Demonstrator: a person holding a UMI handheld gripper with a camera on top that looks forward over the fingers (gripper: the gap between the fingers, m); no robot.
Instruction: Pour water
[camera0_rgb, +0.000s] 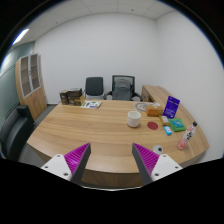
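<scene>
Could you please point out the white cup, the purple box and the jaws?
cup (134, 118), gripper view, its side wall.
purple box (172, 104), gripper view, its front face.
gripper (110, 160), gripper view, midway between open jaws.

My gripper (110, 160) shows as two fingers, one at seven o'clock and one at five o'clock. Each finger is a pale, whitish wedge with angular edges, and its inner face carries a bright magenta pad (75, 156) marked with fine ribbed lines. The tips taper to blunt points. On the outer white parts I make out small dark spots, perhaps screws.
</scene>
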